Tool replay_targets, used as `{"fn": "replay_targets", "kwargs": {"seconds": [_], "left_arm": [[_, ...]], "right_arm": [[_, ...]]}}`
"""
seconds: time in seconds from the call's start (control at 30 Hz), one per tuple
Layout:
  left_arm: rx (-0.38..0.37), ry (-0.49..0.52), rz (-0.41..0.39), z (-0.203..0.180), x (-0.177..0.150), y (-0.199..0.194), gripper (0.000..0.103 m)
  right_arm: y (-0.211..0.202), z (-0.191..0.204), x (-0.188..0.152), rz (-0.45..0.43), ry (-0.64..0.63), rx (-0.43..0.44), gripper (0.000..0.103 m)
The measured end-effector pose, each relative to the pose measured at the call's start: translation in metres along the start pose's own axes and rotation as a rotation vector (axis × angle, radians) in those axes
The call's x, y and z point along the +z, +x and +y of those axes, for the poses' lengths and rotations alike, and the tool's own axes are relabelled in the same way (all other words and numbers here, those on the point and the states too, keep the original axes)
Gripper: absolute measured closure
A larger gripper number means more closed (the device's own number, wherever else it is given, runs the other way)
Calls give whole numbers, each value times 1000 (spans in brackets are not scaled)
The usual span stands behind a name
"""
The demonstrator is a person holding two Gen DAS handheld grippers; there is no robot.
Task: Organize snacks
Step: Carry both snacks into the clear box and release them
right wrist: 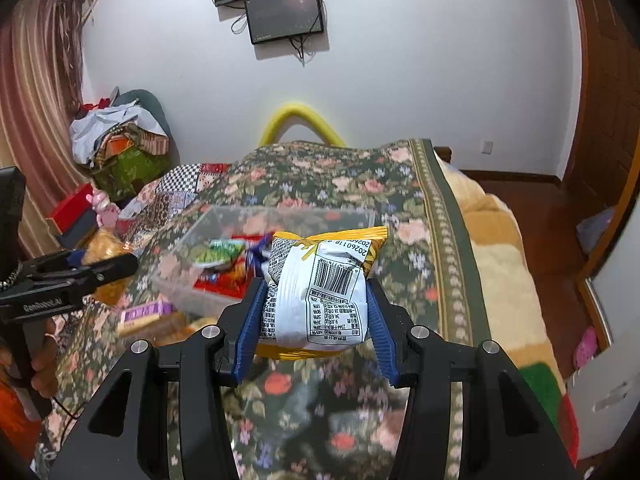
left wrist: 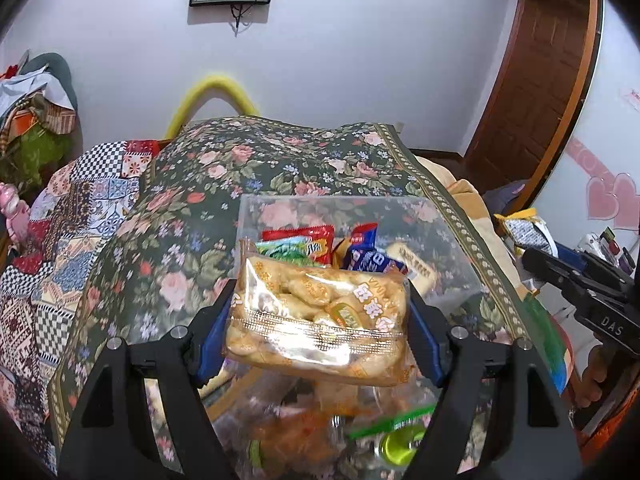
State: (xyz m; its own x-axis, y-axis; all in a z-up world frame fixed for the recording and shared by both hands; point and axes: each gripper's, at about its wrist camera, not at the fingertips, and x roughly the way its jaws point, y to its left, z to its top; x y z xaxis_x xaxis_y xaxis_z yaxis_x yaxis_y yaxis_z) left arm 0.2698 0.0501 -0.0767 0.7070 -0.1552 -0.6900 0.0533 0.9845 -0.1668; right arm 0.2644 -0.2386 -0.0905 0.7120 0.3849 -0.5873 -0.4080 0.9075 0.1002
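A: Status of the left claw (left wrist: pixel 320 312)?

B: Closed on a clear pack of biscuits (left wrist: pixel 316 320), both blue pads pressed against its sides. The pack hangs above the near wall of the clear bin (left wrist: pixel 256 216), which sits on the floral bed cover (left wrist: pixel 168 208).

A: Bin contents?

B: Several packets lie inside: a green one (left wrist: pixel 286 250) at 10 o'clock from the pack, a red one (left wrist: pixel 310 238) at 12, a blue one (left wrist: pixel 366 252) at 1. More loose snacks (left wrist: pixel 320 432) lie blurred on the cover below the claw, outside the bin.

A: Right claw (right wrist: pixel 316 312)?

B: Closed on a white-and-yellow bag (right wrist: pixel 324 288), barcode side toward the camera. It is held clear of the cover, with the bin at about 10 o'clock from it.

A: Step in hand?

B: Judged as transport: both claws are loaded, and neither item has been dropped in the bin yet.

A: Next move?

B: Probably bring each item over the bin opening, lower it, then spread the claw. Releasing one at a time looks advisable, since the two claws would converge on one opening.

A: Edges and room?

B: The bin walls are transparent and hard to read, so the near rim could catch a low-carried pack. The bin's far half looks free. The cover's right edge (right wrist: pixel 448 240), at 2 o'clock from the bag, is well apart from the bin.
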Motion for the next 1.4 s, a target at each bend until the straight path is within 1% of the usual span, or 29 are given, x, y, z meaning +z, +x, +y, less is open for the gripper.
{"fn": "replay_targets", "kwargs": {"seconds": [0.17, 0.33, 0.53, 0.63, 0.77, 0.9, 1.1, 1.23, 1.4], "left_arm": [[-5, -9, 15, 0, 20, 26, 27], [-11, -21, 31, 3, 37, 52, 27], [-16, -34, 72, 6, 50, 87, 27], [-19, -24, 111, 7, 51, 109, 27], [-22, -41, 155, 13, 50, 131, 27], [-24, -55, 169, 17, 51, 141, 27], [-24, -79, 192, 20, 52, 151, 27], [-31, -100, 215, 24, 51, 157, 27], [-27, -102, 209, 24, 52, 149, 27]], "right_arm": [[15, 0, 14, -13, -8, 3, 57], [37, 1, 22, -4, -19, 0, 57], [73, 3, 30, 42, -21, 11, 57], [88, 3, 32, 70, -23, 16, 57], [107, 0, 33, 111, -8, 18, 57], [122, -1, 32, 145, -13, 10, 57], [134, 0, 30, 178, -29, 6, 57], [137, 1, 30, 188, -39, 6, 56], [131, 6, 33, 175, -71, -7, 55]]}}
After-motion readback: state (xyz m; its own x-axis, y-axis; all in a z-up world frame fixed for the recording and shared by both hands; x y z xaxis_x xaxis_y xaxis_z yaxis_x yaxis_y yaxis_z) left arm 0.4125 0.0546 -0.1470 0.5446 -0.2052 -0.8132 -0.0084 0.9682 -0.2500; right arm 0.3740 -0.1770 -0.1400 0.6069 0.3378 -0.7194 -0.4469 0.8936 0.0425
